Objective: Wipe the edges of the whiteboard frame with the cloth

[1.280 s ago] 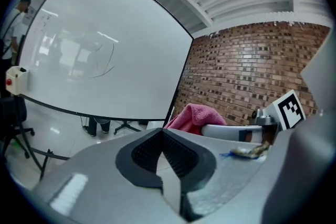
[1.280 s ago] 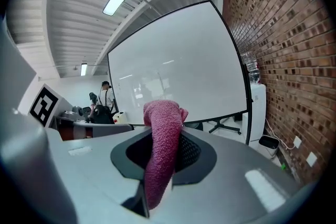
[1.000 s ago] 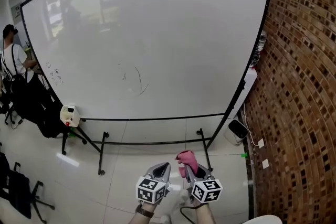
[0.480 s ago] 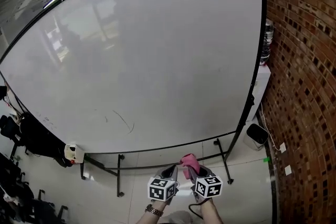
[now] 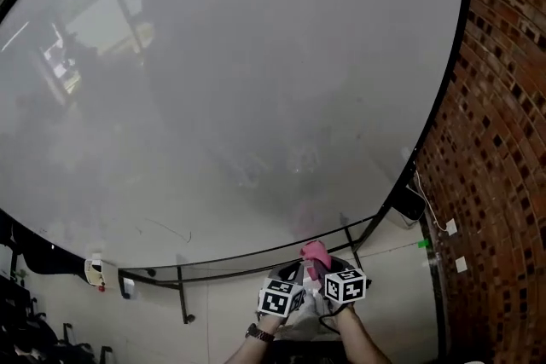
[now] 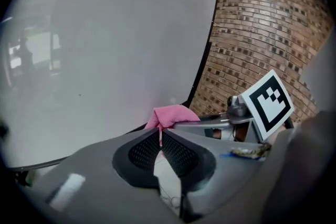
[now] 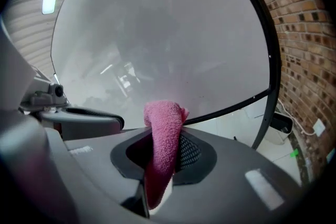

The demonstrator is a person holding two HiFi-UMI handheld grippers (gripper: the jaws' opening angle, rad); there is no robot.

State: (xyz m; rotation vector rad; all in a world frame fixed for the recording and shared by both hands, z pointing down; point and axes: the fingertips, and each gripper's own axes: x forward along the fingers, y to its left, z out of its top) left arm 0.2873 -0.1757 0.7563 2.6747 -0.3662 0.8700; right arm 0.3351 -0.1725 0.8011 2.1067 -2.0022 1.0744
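Observation:
A large whiteboard [image 5: 222,81] with a thin black frame [image 5: 445,89] fills most of the head view. Its bottom edge [image 5: 256,258] runs just above both grippers. My right gripper [image 5: 322,268] is shut on a pink cloth [image 5: 315,252], which sticks up between its jaws [image 7: 164,139]. The cloth's tip lies level with the bottom frame edge [image 7: 236,106] in the right gripper view. My left gripper [image 5: 293,277] sits close beside it on the left, shut and holding nothing [image 6: 160,136]. The pink cloth [image 6: 170,115] shows just past its jaws.
A brick wall [image 5: 503,141] stands close on the right of the board. The board's black stand legs [image 5: 183,298] reach down to a pale tiled floor. A small white and red object [image 5: 94,271] sits at the lower left. A dark box [image 5: 411,202] lies by the right leg.
The view has closed in on the whiteboard, which now fills the frame. Both grippers with the pink cloth have come nearer to the bottom frame edge.

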